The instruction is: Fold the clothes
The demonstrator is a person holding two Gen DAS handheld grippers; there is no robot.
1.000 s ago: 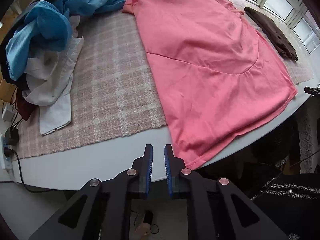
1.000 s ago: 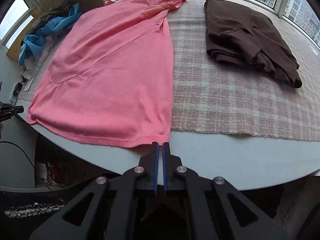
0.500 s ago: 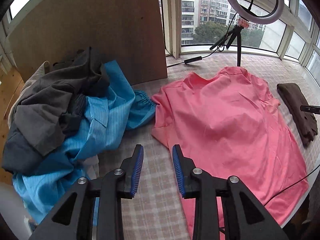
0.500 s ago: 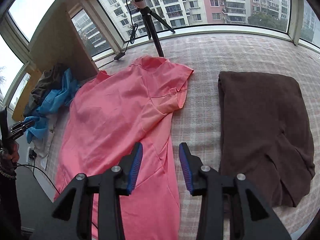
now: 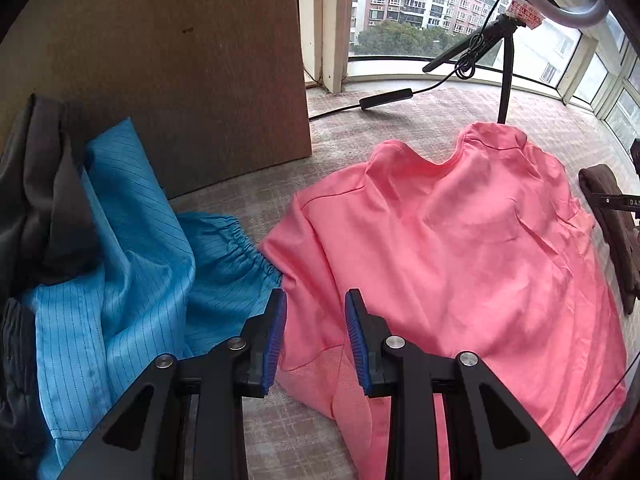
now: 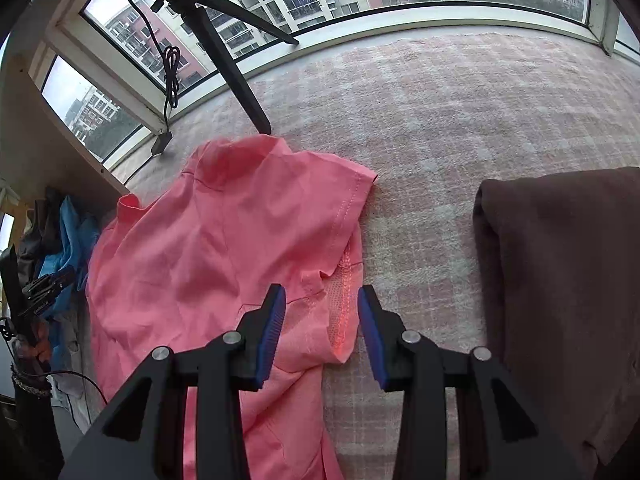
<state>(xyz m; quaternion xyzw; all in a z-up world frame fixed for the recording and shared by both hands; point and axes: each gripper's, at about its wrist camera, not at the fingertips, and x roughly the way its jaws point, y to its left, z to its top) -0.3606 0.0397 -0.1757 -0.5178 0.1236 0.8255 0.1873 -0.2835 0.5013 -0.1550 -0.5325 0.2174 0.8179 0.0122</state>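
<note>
Plaid pink-and-cream cloth (image 6: 460, 128) covers the table by the curved window, and on it your pink short-sleeved shirt (image 5: 460, 248) lies spread flat, collar toward the glass. Your left gripper (image 5: 316, 336) hangs over its left sleeve, jaws parted with the sleeve cloth below them and nothing pinched; your right gripper (image 6: 322, 328) hangs likewise over the other sleeve, also parted and empty. Both sets of jaws widened within the last second and have held that gap since. Only your left view shows the blue pinstriped garment (image 5: 132, 280) with its gathered cuff touching the pink sleeve, the dark grey clothing (image 5: 36, 200) heaped on it, and the brown board (image 5: 160, 64) behind. Only your right view shows the folded brown garment (image 6: 560, 280) in full, lying apart from the shirt. Both views catch the tripod (image 6: 236, 80) at the collar.
</note>
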